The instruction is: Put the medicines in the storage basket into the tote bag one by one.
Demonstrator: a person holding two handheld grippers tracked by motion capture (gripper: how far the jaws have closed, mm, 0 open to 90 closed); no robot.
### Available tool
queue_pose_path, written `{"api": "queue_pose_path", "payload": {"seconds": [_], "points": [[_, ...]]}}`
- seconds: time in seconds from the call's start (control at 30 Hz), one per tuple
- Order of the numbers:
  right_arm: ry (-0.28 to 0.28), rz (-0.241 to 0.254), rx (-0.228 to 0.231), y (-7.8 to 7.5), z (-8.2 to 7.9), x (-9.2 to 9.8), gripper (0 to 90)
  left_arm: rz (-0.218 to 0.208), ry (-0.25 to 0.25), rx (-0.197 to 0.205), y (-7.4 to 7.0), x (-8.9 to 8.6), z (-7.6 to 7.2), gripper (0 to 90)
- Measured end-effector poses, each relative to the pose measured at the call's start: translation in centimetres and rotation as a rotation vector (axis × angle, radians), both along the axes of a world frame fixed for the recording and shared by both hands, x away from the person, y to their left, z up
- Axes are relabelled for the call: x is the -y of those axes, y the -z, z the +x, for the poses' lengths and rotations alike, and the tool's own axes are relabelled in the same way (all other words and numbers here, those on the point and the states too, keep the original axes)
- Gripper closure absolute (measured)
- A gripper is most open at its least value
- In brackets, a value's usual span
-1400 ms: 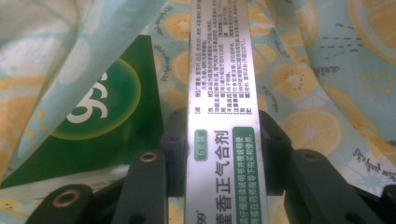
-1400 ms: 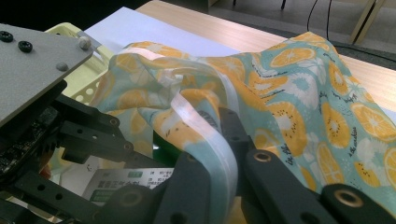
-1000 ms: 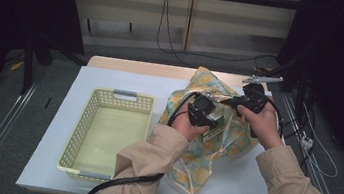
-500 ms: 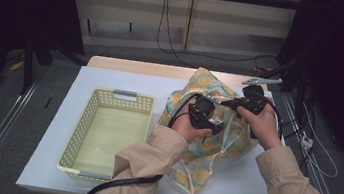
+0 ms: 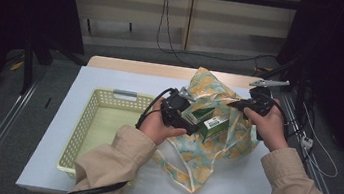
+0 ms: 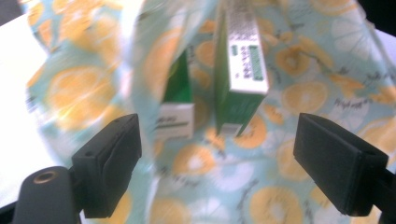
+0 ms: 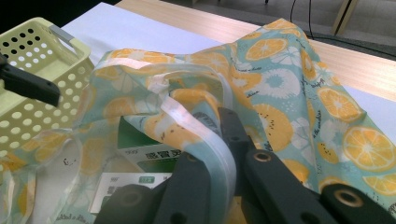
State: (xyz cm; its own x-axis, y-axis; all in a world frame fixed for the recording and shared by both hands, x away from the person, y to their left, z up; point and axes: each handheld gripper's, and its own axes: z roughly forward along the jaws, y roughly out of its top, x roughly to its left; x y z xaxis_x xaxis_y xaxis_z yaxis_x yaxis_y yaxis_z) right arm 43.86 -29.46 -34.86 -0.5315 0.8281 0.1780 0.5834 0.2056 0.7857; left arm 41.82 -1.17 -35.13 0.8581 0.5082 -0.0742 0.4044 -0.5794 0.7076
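I have the right gripper (image 7: 219,140) clamped on the edge of the printed bag (image 5: 215,133), its fingers (image 7: 233,135) pinched together on the white hem at the lower middle of the right gripper view, which props the mouth of the bag open. The left gripper (image 6: 219,163) has just been opening; its fingers (image 6: 109,163) now stand wide apart with nothing pressed between them, pointing into the bag. The green boxes (image 6: 240,70) sit inside the bag, in the upper middle of the left gripper view, one standing on end and a second to its left behind a fold of cloth. In the high view the bag lies right of centre on the bench (image 5: 112,76), with the yellow basket (image 5: 80,130) just to its left.

I judge the risks like this. If I close the left fingers from here, they may catch loose cloth along with a box, and the lift would drag the whole bag. The upright box could tip over if one finger nudges it first. And if the right grip slips off that thin hem, the mouth falls shut over the boxes.
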Motion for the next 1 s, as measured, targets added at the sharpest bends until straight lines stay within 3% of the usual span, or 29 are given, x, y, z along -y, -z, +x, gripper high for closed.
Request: {"api": "queue_pose_path", "payload": {"seconds": [0.1,0.2,0.33,0.37,0.43,0.5,0.7,0.83,1.0], "points": [[0.002,0.005,0.001,0.0,0.1,0.0,90.0,0.036,-0.021,0.016,0.3,-1.3,0.3,15.1],[0.006,0.006,0.000,0.0,0.1,0.2,90.0,0.051,-0.048,0.004,1.0,-2.3,0.7,15.1],[0.009,0.005,0.001,-0.1,0.2,0.4,90.0,0.076,-0.063,-0.007,2.0,-2.9,1.1,15.8],[0.010,0.007,0.003,-0.1,0.2,0.4,90.0,0.097,-0.079,0.010,2.1,-2.8,1.1,16.6],[0.011,0.006,0.003,-0.2,0.2,0.5,90.0,0.088,-0.067,-0.004,2.5,-2.8,1.3,17.1],[0.012,0.005,0.002,-0.2,0.2,0.5,90.0,0.123,-0.053,-0.001,2.8,-2.6,1.5,19.2],[0.011,0.012,0.006,-0.3,0.2,0.7,90.0,0.166,-0.039,-0.009,3.8,-2.0,1.8,27.0],[0.013,0.018,0.009,-0.4,0.2,0.9,90.0,0.201,-0.032,-0.002,4.3,-1.6,1.8,36.2],[0.009,0.017,0.008,-0.4,0.1,0.8,90.0,0.214,-0.021,-0.036,4.5,-1.6,1.9,62.0]]}}
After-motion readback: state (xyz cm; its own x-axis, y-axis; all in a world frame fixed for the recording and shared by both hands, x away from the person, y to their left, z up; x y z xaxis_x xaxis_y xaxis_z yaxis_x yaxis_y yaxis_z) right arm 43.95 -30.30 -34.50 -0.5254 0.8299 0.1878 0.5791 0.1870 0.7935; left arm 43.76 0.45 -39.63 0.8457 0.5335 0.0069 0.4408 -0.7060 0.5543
